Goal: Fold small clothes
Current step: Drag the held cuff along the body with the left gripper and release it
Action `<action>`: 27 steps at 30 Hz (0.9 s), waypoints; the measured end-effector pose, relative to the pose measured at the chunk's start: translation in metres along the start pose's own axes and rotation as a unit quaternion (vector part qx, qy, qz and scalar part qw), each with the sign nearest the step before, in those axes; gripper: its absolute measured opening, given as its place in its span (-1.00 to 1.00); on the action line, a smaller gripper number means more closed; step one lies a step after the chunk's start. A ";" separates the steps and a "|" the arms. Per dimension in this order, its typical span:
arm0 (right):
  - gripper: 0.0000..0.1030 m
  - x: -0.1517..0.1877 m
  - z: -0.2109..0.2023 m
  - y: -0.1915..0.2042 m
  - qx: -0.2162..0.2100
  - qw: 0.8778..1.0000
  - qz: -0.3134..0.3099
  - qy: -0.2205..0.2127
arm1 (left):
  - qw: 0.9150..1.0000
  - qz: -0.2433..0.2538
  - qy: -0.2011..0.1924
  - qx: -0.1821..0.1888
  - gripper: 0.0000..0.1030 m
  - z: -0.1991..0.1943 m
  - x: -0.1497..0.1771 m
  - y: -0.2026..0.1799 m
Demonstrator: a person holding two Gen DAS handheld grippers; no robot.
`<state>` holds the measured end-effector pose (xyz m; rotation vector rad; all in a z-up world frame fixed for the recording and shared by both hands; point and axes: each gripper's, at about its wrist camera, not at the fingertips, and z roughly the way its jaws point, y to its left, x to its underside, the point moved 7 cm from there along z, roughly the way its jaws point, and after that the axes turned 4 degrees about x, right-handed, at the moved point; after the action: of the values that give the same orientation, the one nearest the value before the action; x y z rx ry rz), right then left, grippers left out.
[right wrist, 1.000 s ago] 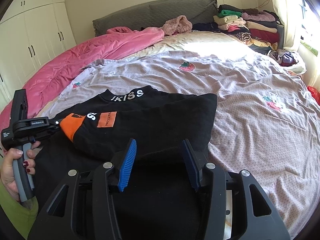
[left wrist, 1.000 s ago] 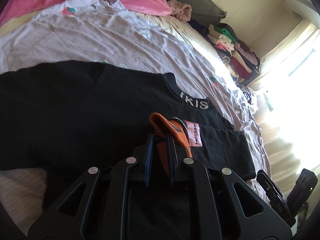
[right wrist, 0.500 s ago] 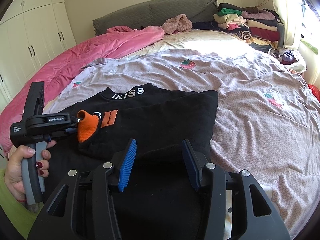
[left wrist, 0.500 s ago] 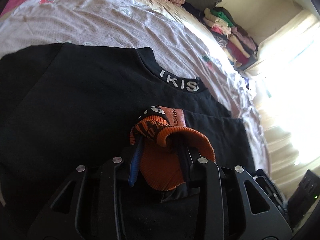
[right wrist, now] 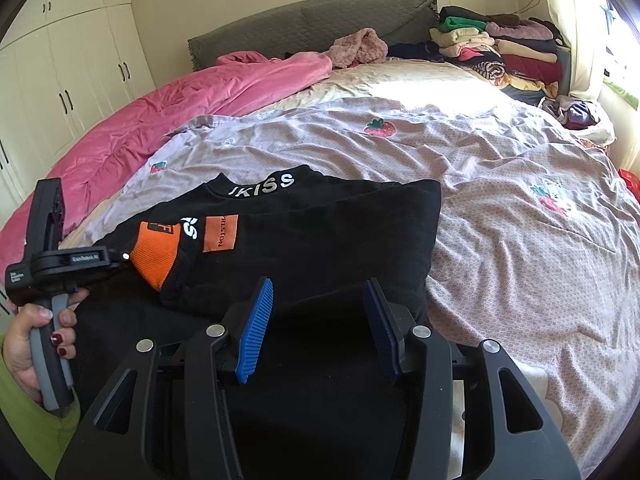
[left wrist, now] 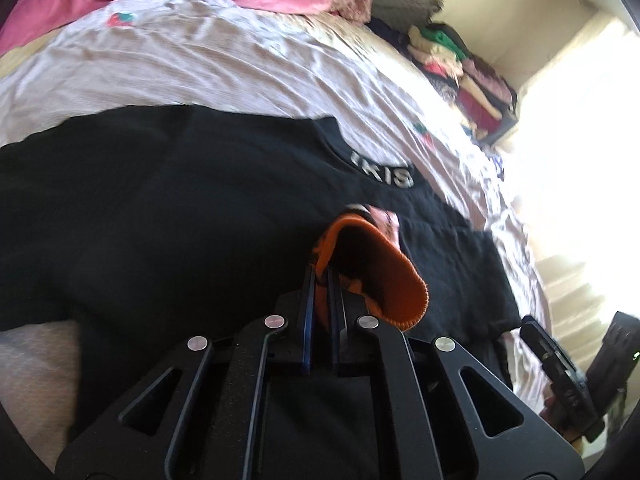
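the black sweatshirt (right wrist: 304, 240) lies flat on the bed (right wrist: 500, 208), one sleeve already folded across. the left gripper (left wrist: 318, 280) has its fingers clamped on the orange cuff (right wrist: 156, 252); the right gripper (right wrist: 318, 320) hovers, fingers apart. most folding remains.

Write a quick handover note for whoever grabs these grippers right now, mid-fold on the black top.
Left gripper: shut on the orange cuff of the sleeve, which lies folded across the top's body.
Right gripper: open, empty, over the black top near its hem.
The top lies flat on the bed, collar away from you.
Done: one sleeve brought in.
Left: set the cuff down, probably fold the other side, then fold hem to collar.
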<state>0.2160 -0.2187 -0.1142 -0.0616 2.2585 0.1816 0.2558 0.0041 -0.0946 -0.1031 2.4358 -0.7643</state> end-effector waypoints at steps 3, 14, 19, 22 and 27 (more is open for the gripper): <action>-0.10 -0.001 0.000 0.003 -0.002 1.000 -0.003 -0.001 | 1.000 -0.018 -0.009 -0.009 -1.00 -0.011 -0.005 0.017; -0.10 -0.006 -0.003 -0.013 0.023 1.000 0.002 -0.010 | 0.999 -0.026 -0.019 0.019 -0.54 -0.026 -0.010 0.010; -0.10 -0.006 -0.008 -0.037 0.046 0.999 0.022 -0.015 | 0.999 -0.037 0.008 0.038 0.23 0.002 -0.004 -0.007; -0.10 -0.004 -0.009 -0.042 0.050 0.998 0.028 -0.013 | 1.000 -0.023 0.008 0.000 -0.47 0.018 -0.002 -0.006; -0.10 -0.001 -0.006 -0.037 0.048 0.999 0.021 -0.010 | 1.000 0.005 -0.025 -0.012 -0.94 0.006 -0.006 -0.010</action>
<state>0.2158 -0.2567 -0.1138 0.0381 2.2468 0.0949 0.2630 -0.0062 -0.0907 -0.1181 2.3968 -0.7213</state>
